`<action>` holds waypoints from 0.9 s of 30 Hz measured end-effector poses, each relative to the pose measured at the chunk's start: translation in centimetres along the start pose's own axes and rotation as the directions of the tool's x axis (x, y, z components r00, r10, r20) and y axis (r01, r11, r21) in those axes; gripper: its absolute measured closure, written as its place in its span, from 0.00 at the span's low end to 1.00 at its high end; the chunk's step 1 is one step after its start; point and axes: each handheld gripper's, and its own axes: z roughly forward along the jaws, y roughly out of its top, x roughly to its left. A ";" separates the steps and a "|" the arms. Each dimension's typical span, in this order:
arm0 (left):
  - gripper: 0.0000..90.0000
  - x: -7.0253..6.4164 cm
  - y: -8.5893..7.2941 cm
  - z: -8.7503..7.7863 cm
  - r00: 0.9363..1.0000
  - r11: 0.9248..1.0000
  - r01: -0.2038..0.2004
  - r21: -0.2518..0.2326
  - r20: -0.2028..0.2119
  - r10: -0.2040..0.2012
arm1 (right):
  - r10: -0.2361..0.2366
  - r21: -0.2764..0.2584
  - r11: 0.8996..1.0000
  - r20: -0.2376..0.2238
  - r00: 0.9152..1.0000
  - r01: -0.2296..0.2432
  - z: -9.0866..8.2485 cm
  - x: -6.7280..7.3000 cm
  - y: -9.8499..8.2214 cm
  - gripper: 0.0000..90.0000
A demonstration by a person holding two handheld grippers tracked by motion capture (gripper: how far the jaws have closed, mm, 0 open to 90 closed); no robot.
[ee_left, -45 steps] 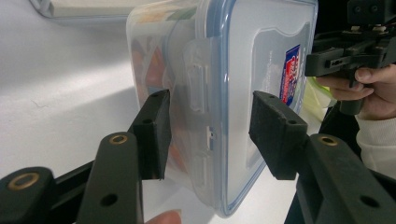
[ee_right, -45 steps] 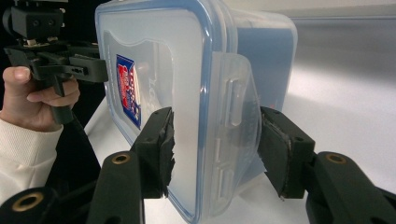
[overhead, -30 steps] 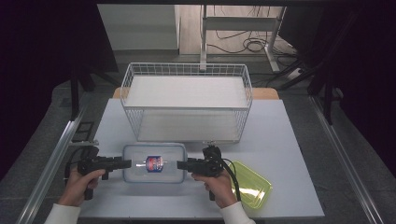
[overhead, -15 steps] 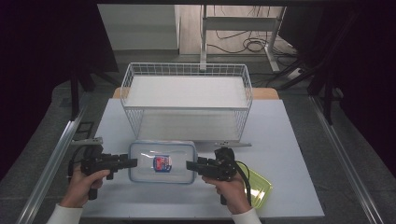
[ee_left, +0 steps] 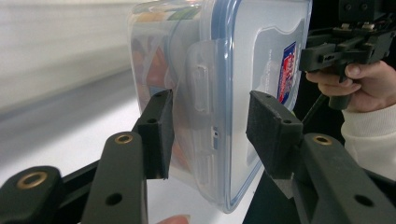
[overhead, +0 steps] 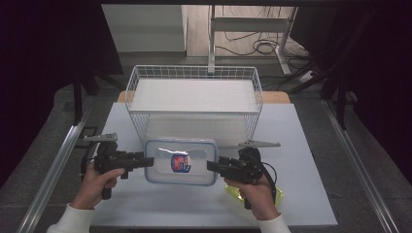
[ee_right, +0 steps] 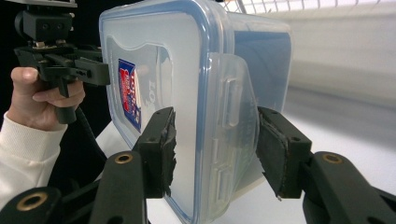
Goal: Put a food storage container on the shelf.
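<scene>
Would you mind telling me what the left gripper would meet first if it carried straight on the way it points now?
The left gripper points at the clear lidded container, whose end sits between its jaws, so it would meet that container's end wall first; beyond it lies the right gripper.

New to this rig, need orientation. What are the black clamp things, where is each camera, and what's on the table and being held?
No robot arm here: a person holds a two-jaw tool in each hand. The high view looks down from above the person's side, with the left gripper at left and the right gripper at right. The other two pictures come from cameras riding on each gripper, looking along its black jaws. Each gripper clamps one end of a clear lidded container with a blue seal, over its side latch, so the two carry it together. On the white table stand a white wire basket and a yellow-green thing under the right hand.
</scene>
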 end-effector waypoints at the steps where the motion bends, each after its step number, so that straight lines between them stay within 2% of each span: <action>1: 0.58 -0.2 0.3 0.1 1.000 1.000 -0.003 -0.002 0.001 0.003 | -0.006 -0.003 1.000 0.003 1.000 0.006 -0.3 0.0 0.3 0.55; 7: 0.59 -1.6 2.9 0.8 0.999 0.999 -0.040 -0.007 0.007 0.040 | -0.028 -0.030 0.999 0.021 0.999 0.028 -2.7 -0.1 2.0 0.55; 10: 0.59 -2.0 3.7 0.8 0.999 0.999 -0.050 -0.016 0.008 0.050 | -0.035 -0.036 0.999 0.023 0.999 0.036 -3.2 0.0 2.6 0.55; 16: 0.59 -3.1 6.5 0.6 0.997 0.996 -0.078 -0.033 0.008 0.079 | -0.074 -0.055 0.996 0.036 0.997 0.076 -4.9 0.5 5.3 0.55; 17: 0.59 -3.1 6.5 0.6 0.997 0.996 -0.078 -0.033 0.008 0.079 | -0.074 -0.055 0.996 0.036 0.997 0.076 -4.9 0.5 5.3 0.55; 18: 0.59 -3.3 7.3 0.5 0.996 0.996 -0.085 -0.037 0.003 0.086 | -0.081 -0.057 0.995 0.035 0.996 0.083 -5.1 0.5 6.1 0.55; 20: 0.59 -3.3 7.7 0.4 0.996 0.995 -0.088 -0.038 -0.001 0.088 | -0.089 -0.057 0.994 0.031 0.996 0.091 -5.2 0.4 6.9 0.55; 21: 0.59 -3.3 8.3 0.4 0.996 0.995 -0.089 -0.037 -0.005 0.089 | -0.094 -0.051 0.994 0.029 0.995 0.096 -5.2 0.4 7.3 0.55; 26: 0.59 -2.7 9.7 0.3 0.997 0.996 -0.079 -0.040 -0.014 0.079 | -0.091 -0.042 0.995 0.018 0.996 0.092 -4.7 -0.3 9.4 0.55; 27: 0.59 -2.5 10.4 0.2 0.997 0.996 -0.078 -0.044 -0.018 0.077 | -0.091 -0.040 0.995 0.015 0.996 0.092 -4.6 -0.4 9.8 0.55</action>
